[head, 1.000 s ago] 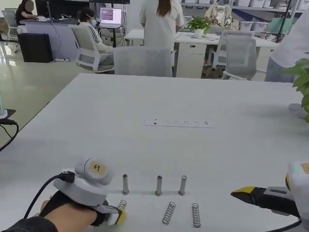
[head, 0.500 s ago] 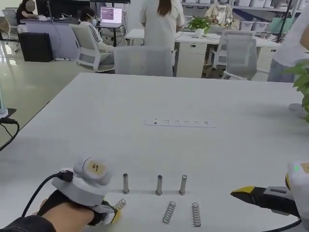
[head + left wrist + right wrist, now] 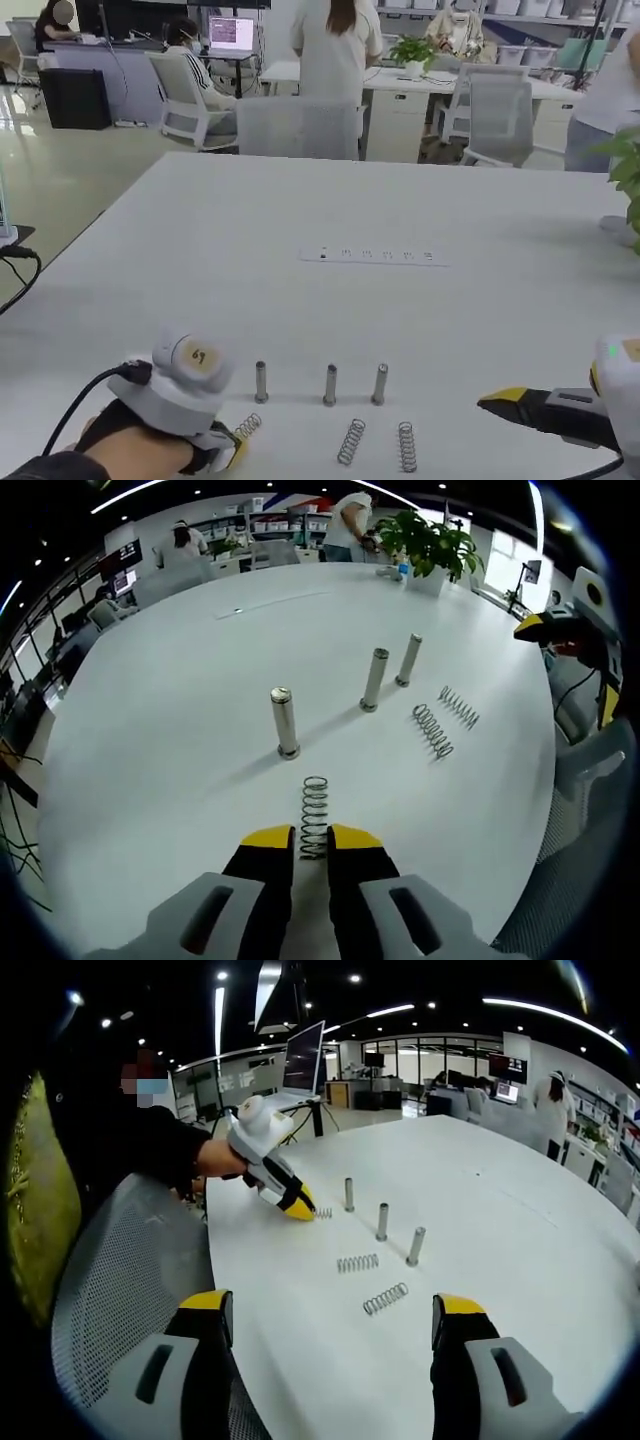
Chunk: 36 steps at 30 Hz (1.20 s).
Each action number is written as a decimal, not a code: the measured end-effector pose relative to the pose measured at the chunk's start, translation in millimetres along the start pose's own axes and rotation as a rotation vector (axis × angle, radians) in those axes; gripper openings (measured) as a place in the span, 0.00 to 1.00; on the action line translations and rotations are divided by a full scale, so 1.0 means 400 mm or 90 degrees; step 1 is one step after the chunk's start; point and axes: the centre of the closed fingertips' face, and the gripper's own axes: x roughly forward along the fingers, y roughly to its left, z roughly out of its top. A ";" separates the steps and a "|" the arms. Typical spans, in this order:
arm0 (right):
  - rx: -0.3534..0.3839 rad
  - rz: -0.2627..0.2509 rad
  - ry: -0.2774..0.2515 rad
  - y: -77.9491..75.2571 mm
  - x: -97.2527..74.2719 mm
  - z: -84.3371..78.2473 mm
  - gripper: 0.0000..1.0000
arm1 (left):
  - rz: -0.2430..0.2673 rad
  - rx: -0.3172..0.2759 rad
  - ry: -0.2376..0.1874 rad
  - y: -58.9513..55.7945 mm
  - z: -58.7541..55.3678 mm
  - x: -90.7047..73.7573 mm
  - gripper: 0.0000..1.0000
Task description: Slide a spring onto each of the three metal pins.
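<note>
Since left gripper (image 3: pixel 309 840) shifted, its clamped spring (image 3: pixel 314 810) tilts

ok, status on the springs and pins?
Left gripper shut on the near end of one spring. Right gripper open, off to the side. All three pins bare; two other springs lying on the table. Nothing blocking.

My left gripper (image 3: pixel 308 852), pinching a thin steel coil spring (image 3: pixel 314 815), faces three upright silver metal pins (image 3: pixel 374 678) standing apart in a row. Two more loose coil springs (image 3: pixel 433 730) lie to its right, near the two farther pins. Beyond them the white tabletop (image 3: pixel 200 660) is bare.
</note>
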 end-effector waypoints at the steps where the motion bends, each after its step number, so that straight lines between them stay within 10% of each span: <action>1: 0.000 0.000 0.000 0.000 -0.001 0.000 0.81 | 0.002 0.004 0.001 0.003 0.000 0.000 0.03; 20: 0.005 -0.007 -0.004 -0.009 -0.003 -0.001 0.81 | -0.003 -0.014 0.001 0.012 -0.001 -0.007 0.02; 36: 0.001 -0.024 -0.014 -0.019 -0.007 0.008 0.83 | -0.045 -0.026 -0.050 -0.021 0.037 -0.083 0.01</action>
